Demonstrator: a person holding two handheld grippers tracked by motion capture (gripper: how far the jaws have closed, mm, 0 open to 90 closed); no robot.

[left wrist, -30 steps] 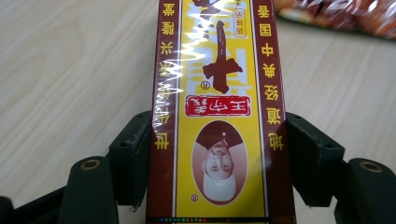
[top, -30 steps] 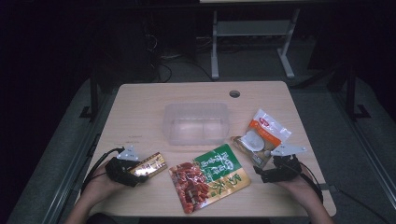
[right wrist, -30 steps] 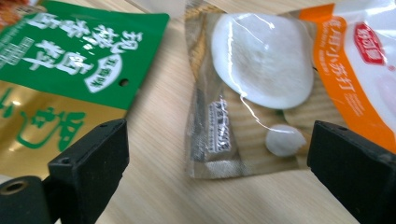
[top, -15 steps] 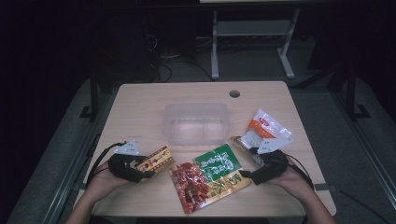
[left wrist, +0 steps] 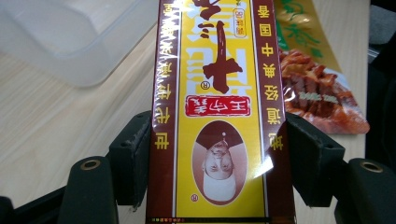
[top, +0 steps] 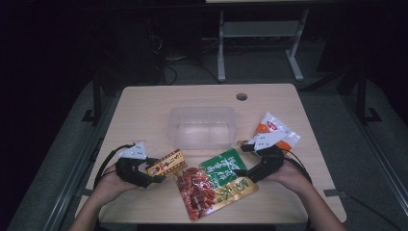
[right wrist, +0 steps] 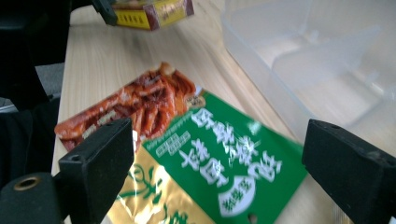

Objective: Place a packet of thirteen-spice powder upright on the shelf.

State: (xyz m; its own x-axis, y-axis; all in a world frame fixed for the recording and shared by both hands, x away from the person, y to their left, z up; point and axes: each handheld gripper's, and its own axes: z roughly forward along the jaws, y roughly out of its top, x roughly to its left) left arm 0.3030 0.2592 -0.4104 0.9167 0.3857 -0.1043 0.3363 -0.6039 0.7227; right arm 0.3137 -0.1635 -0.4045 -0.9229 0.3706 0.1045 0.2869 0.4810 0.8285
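My left gripper (top: pixel 153 174) is shut on a long yellow and maroon snack box (top: pixel 167 162) (left wrist: pixel 219 107), held a little above the table at the front left. Its jaws press the box from both sides. My right gripper (top: pixel 242 163) (right wrist: pixel 219 154) stands open over the green, gold and red snack pouch (top: pixel 215 182) (right wrist: pixel 205 163), which lies flat at the table's front middle. A clear plastic container (top: pixel 202 126) (right wrist: pixel 317 60) sits empty in the middle of the table, behind both. An orange and white packet (top: pixel 281 133) lies right of the container.
The light wooden table (top: pixel 144 115) has a round cable hole (top: pixel 241 96) at the back right. A metal stand (top: pixel 260 33) rises from the dark floor behind it. Cables trail from both grippers toward the person's arms.
My right gripper has moved left from the orange packet to the green pouch's right edge. The left gripper has lifted the yellow box slightly and carried it right, toward the container.
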